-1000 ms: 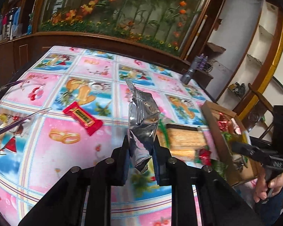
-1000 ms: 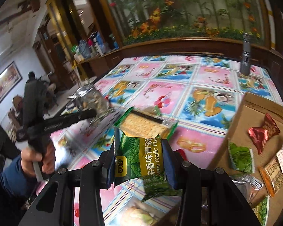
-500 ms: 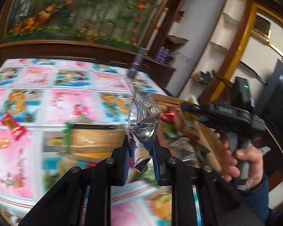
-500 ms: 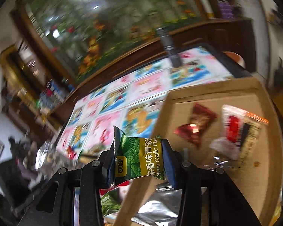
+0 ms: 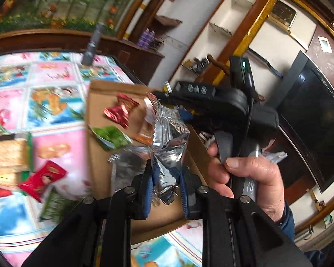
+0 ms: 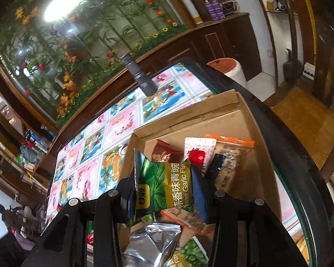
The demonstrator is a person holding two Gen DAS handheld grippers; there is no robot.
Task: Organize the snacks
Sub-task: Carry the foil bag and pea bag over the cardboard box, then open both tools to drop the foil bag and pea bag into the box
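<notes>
both grippers have swung from the open tabletop toward the cardboard box [image 6: 238, 120] at the right side, and each one carries a snack. a second ago the left gripper [image 5: 167, 184] looked over the picture cloth with the red candy and the cracker pack in front of it; now the box fills the middle of its view, and the silver packet [image 5: 169, 146] in its jaws hangs over the near part of the box. the jaws are closed tight on the lower end of this packet. the right gripper [image 6: 164, 189] has rolled and come over the box too. its jaws are closed on the green pea packet [image 6: 164, 184], which is now above the snacks that lie inside.

the person's hand [image 5: 251, 175] on the right gripper's handle is very near the left gripper, so the two tools are crowded over one box.

for the task this means both packets are almost delivered, and i judge that releasing them is the next step. the red candy [image 5: 42, 180] and the cracker pack [image 5: 9, 155] are not yet collected from the tabletop [image 5: 55, 142].
</notes>
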